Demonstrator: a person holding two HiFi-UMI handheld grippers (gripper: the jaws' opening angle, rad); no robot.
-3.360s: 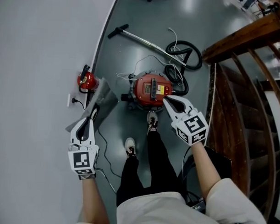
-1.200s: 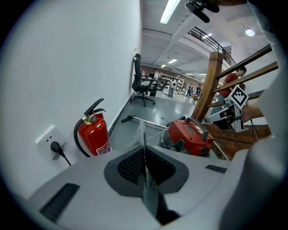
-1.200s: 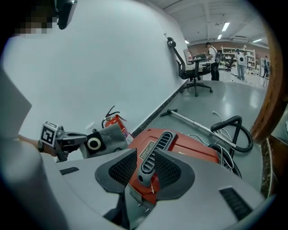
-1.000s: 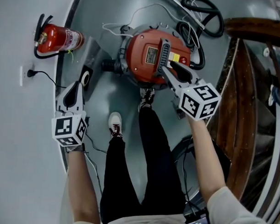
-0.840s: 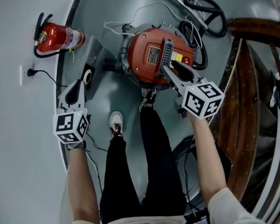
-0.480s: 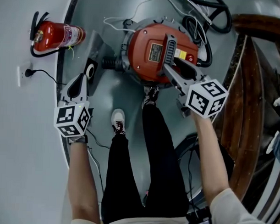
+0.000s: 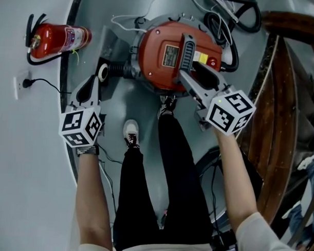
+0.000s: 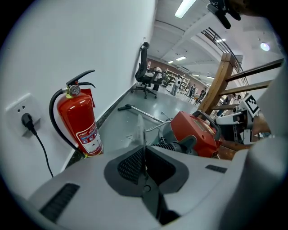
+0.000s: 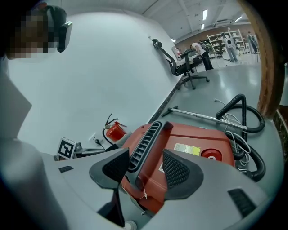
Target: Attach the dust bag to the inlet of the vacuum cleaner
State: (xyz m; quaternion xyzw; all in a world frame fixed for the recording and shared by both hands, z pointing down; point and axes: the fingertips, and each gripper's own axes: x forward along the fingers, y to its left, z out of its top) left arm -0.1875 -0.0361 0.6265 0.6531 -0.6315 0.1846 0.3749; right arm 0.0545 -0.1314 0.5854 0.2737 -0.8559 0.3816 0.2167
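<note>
The red vacuum cleaner (image 7: 167, 56) stands on the grey floor, its black inlet stub (image 7: 118, 70) sticking out to the left. My left gripper (image 7: 93, 80) is shut on the edge of the grey dust bag (image 7: 109, 47). The bag's ringed collar (image 7: 102, 72) hangs just left of the inlet. In the left gripper view the bag (image 8: 140, 128) shows as a thin sheet pinched between the pads. My right gripper (image 7: 190, 73) straddles the vacuum's black handle (image 9: 145, 140). Its jaws have just been opening, and the pads (image 9: 176, 169) stand off the handle.
A red fire extinguisher (image 7: 57, 39) leans by the wall at left, beside a socket with a plugged cord (image 7: 22, 82). Black hose and wand (image 7: 238, 17) lie behind the vacuum. A wooden stair railing (image 7: 281, 101) runs down the right. The person's shoes (image 7: 130, 133) stand right below the vacuum.
My left gripper has sunk and carried the bag's collar closer to the inlet. The right gripper's jaws have spread apart around the handle while that hand stayed put.
</note>
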